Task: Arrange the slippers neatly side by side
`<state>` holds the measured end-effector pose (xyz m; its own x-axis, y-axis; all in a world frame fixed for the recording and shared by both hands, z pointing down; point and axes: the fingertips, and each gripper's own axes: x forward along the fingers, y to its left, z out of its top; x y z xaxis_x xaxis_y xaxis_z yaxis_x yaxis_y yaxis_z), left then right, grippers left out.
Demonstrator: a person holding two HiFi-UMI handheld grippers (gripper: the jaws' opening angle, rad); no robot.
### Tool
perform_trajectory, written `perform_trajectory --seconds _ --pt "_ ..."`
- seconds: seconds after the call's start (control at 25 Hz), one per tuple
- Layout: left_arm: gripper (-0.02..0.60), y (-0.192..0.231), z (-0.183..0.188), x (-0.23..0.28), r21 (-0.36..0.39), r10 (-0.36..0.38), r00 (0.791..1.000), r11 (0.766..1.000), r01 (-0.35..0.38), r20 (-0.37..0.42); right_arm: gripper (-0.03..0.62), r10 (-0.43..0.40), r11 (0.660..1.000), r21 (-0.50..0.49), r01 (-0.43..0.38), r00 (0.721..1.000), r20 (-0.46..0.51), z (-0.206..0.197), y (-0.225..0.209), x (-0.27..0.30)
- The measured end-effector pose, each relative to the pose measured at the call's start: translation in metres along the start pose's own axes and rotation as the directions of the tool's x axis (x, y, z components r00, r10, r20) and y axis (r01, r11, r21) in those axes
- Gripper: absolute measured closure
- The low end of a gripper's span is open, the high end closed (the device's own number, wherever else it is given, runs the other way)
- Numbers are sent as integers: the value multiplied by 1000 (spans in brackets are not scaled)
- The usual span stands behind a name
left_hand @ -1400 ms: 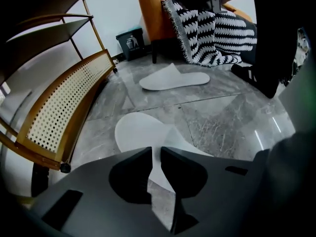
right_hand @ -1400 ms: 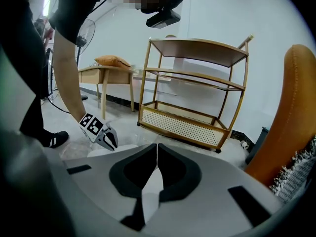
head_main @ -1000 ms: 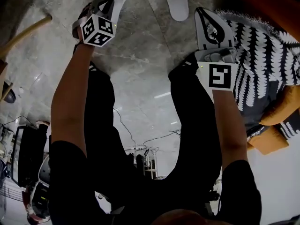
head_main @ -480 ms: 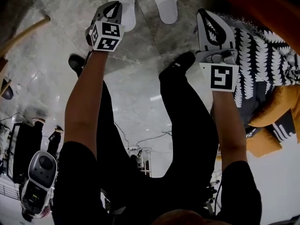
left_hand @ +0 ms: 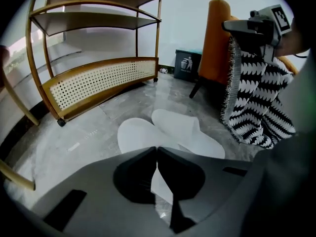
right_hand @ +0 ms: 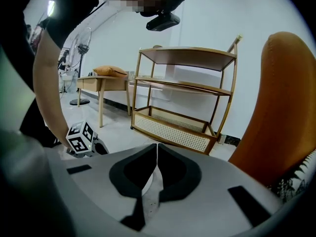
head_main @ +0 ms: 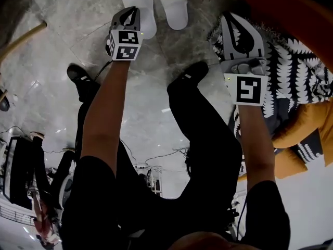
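Two white slippers lie close together on the grey stone floor, toes angled slightly apart: the left slipper [head_main: 139, 4] [left_hand: 136, 135] and the right slipper [head_main: 171, 4] [left_hand: 185, 130]. My left gripper [head_main: 130, 12] [left_hand: 157, 149] hovers just short of the left slipper's near end, jaws shut with nothing between them. My right gripper [head_main: 234, 20] [right_hand: 157, 147] is held off to the right beside the patterned blanket, well clear of the slippers, also shut and empty. It shows in the left gripper view as the right gripper [left_hand: 252, 26].
A wooden shelf rack with a cane panel [left_hand: 98, 78] stands behind the slippers. An orange chair [left_hand: 215, 38] draped with a black-and-white blanket [left_hand: 256, 98] is at the right, with a dark bin [left_hand: 186, 63] beyond. The person's black shoes [head_main: 192, 72] stand near the slippers.
The left gripper has moved right and forward, up to the left slipper's near end. The right gripper has hardly shifted. Both slippers lie as before.
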<state>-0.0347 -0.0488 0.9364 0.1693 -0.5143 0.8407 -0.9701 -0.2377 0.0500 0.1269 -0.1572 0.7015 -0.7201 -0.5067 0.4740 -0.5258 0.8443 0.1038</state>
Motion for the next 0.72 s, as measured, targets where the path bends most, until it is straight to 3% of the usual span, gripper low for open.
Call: perform_trajectory --seconds 0.2,0.72 --pt "558 -5 -11 13 -44 7 1000 999 -8 -11 560 22 1000 -16 -22 1000 1 -4 -1 6" --pt "558 -23 -19 26 -30 -38 999 999 37 -9 560 14 1000 -6 -14 1000 -7 -9 -2 10"
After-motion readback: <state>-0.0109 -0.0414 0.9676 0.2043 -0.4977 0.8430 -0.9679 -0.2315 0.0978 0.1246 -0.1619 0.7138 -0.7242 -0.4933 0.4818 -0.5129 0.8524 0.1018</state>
